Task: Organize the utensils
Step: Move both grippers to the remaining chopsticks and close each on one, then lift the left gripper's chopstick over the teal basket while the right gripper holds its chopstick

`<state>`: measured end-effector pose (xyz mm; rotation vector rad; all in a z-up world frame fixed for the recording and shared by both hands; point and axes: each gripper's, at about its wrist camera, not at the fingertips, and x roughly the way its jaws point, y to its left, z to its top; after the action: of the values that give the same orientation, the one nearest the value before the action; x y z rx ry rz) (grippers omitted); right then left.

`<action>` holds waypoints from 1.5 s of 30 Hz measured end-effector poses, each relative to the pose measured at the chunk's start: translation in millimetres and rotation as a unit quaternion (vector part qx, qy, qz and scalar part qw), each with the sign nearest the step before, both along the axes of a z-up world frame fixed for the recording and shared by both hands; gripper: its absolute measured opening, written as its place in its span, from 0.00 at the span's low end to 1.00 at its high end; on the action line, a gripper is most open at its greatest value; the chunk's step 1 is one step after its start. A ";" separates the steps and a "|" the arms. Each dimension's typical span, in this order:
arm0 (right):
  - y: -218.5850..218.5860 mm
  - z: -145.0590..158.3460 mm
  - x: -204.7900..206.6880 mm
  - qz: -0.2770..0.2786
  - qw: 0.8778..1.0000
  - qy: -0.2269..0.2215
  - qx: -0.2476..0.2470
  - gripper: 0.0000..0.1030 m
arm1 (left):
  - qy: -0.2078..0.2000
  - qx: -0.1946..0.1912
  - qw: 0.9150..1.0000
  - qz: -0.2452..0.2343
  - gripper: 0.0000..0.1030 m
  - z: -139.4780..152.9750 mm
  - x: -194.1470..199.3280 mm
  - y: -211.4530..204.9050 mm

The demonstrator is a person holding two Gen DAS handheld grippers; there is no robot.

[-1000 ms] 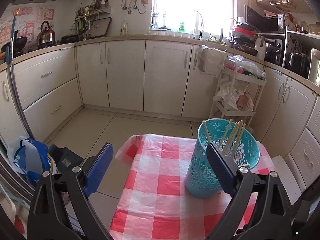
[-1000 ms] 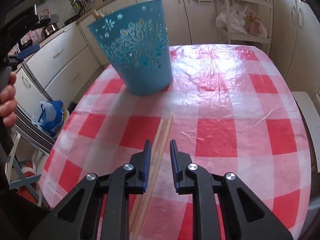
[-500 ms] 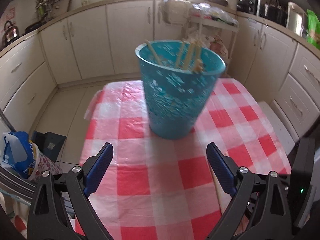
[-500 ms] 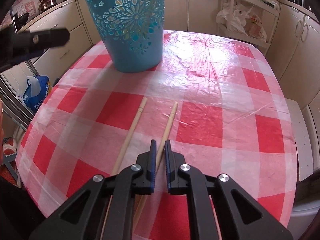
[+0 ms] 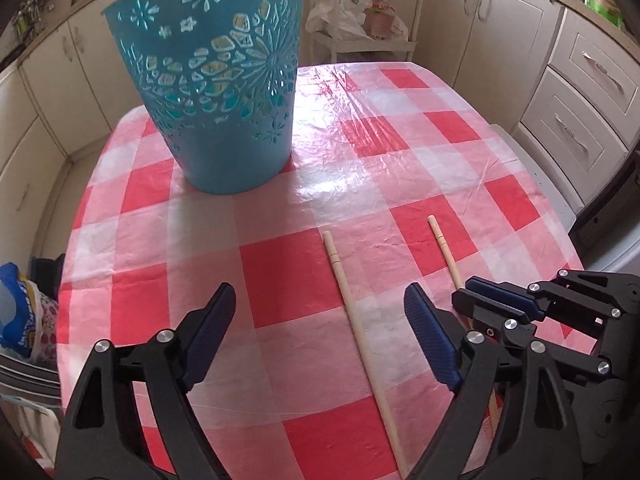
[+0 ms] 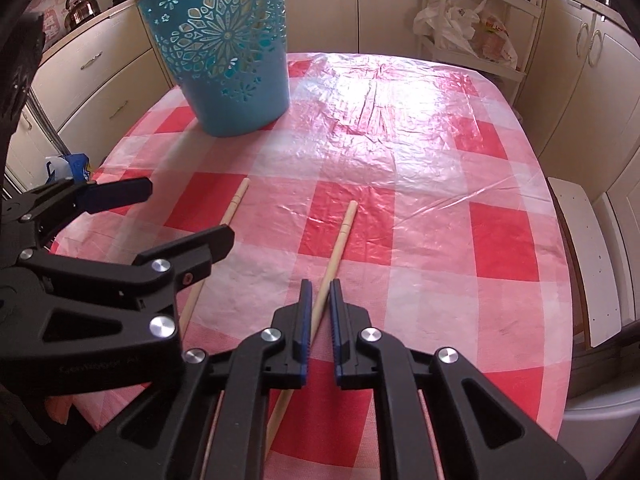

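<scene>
Two wooden chopsticks lie apart on the red-and-white checked tablecloth (image 5: 160, 300). The left chopstick (image 5: 352, 312) lies between the jaws of my left gripper (image 5: 320, 296), which are closing and do not touch it. In the right wrist view the left gripper (image 6: 190, 214) straddles that left chopstick (image 6: 236, 200). My right gripper (image 6: 320, 286) is shut on the right chopstick (image 6: 340, 236), low over the cloth. The right gripper (image 5: 468, 300) hides the lower part of that right chopstick (image 5: 444, 248). A teal openwork basket (image 5: 224, 120) with chopsticks inside stands at the far left of the table (image 6: 440, 200).
Cream kitchen cabinets ring the table. A white rack with plastic bags (image 6: 472, 20) stands behind it. A white stool (image 6: 580, 248) sits at the right edge. A blue bag (image 5: 16, 312) lies on the floor at the left. The basket (image 6: 232, 80) is beyond both grippers.
My left gripper has dropped from high above the basket to just over the left chopstick, and its jaws have narrowed. The right gripper shut on the right chopstick; the two sticks now lie apart.
</scene>
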<state>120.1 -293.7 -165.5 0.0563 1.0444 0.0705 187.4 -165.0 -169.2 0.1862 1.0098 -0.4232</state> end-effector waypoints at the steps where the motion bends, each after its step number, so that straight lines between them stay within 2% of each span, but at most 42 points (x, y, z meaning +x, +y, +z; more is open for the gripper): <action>1: 0.3 -0.1 -0.3 -0.001 1.000 0.000 0.001 0.09 | 0.011 -0.010 1.000 0.002 0.71 -3.2 2.8 0.6; 3: -0.5 0.1 -0.8 -0.002 1.000 0.000 0.003 0.09 | 0.023 -0.018 1.000 0.002 0.58 -9.8 5.6 -0.6; 4: -1.9 -0.1 -0.4 -0.003 1.000 0.000 0.006 0.09 | 0.018 -0.008 1.000 -0.002 0.57 -12.3 5.2 -2.6; 7: -3.5 -0.4 -0.3 -0.005 1.000 -0.001 0.013 0.10 | -0.010 0.022 0.999 -0.042 0.35 -13.4 -2.8 -15.2; 8: -3.2 -0.2 -0.4 -0.004 1.000 -0.002 0.014 0.14 | -0.007 0.023 0.998 -0.052 0.24 -12.1 -3.7 -16.4; 9: -3.0 0.0 -0.5 -0.002 1.000 -0.005 0.018 0.22 | -0.002 0.024 0.998 -0.058 0.14 -10.2 -3.6 -15.7; 10: -1.8 0.2 -0.4 0.001 1.000 -0.008 0.021 0.27 | 0.007 0.020 0.998 -0.062 0.11 -9.4 -2.7 -13.6; 11: 0.7 0.0 -0.3 0.004 1.000 -0.011 0.018 0.31 | 0.017 0.011 0.998 -0.062 0.09 -8.5 -0.9 -10.2; 13: 6.0 -0.6 0.5 0.010 1.000 -0.015 0.002 0.32 | 0.032 -0.004 0.998 -0.062 0.09 -8.0 2.1 -4.1; 14: 8.0 -1.1 0.9 0.012 1.000 -0.015 -0.004 0.29 | 0.035 -0.008 0.997 -0.063 0.09 -8.2 3.0 -2.3; 15: 9.2 -1.3 1.7 0.011 1.000 -0.015 -0.015 0.17 | 0.036 -0.008 0.997 -0.065 0.08 -8.6 3.1 -2.4; 16: 9.6 -1.2 2.1 0.013 1.000 -0.014 -0.024 0.09 | 0.036 -0.008 0.997 -0.068 0.07 -8.4 2.8 -2.9; 20: 0.7 -2.4 3.5 0.002 1.000 -0.009 0.010 0.06 | 0.040 -0.028 0.996 -0.076 0.05 -2.3 2.0 0.0; 25: -22.8 -5.1 4.2 -0.040 0.994 -0.004 0.106 0.06 | -0.043 -0.053 0.995 -0.066 0.05 43.8 -3.2 18.8; 29: -30.7 -5.1 3.6 -0.058 0.987 -0.009 0.147 0.06 | -0.121 -0.099 0.986 -0.049 0.05 87.5 -4.1 40.0; 31: -30.0 -3.4 3.6 -0.061 0.986 -0.015 0.153 0.06 | -0.182 -0.124 0.974 -0.042 0.05 113.2 -9.6 52.2; 32: -29.2 -2.5 3.6 -0.061 0.986 -0.018 0.156 0.06 | -0.216 -0.144 0.965 -0.039 0.05 127.6 -12.2 57.4; 35: -24.8 -1.6 4.1 -0.058 0.984 -0.025 0.164 0.06 | -0.329 -0.194 0.924 -0.027 0.05 170.4 -28.1 79.4; 37: -22.4 -1.4 4.0 -0.055 0.983 -0.030 0.170 0.06 | -0.378 -0.209 0.902 -0.005 0.05 191.9 -28.7 89.7; 38: -21.5 -0.9 2.9 -0.054 0.983 -0.033 0.171 0.06 | -0.397 -0.223 0.890 0.011 0.05 201.9 -25.3 96.2; 40: -22.6 -0.5 0.9 -0.053 0.983 -0.039 0.173 0.06 | -0.418 -0.244 0.874 0.033 0.05 218.4 -15.5 106.5; 42: -24.2 1.6 0.1 -0.057 0.980 -0.050 0.183 0.06 | -0.435 -0.257 0.862 0.047 0.05 230.6 -10.9 110.2; 45: -27.2 7.2 -0.9 -0.061 0.977 -0.067 0.191 0.06 | -0.446 -0.275 0.850 0.058 0.05 242.0 5.0 112.0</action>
<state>119.2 -320.9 -158.3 0.4581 0.8798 0.1599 192.4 -53.0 72.8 -0.1953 -0.0439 -0.4318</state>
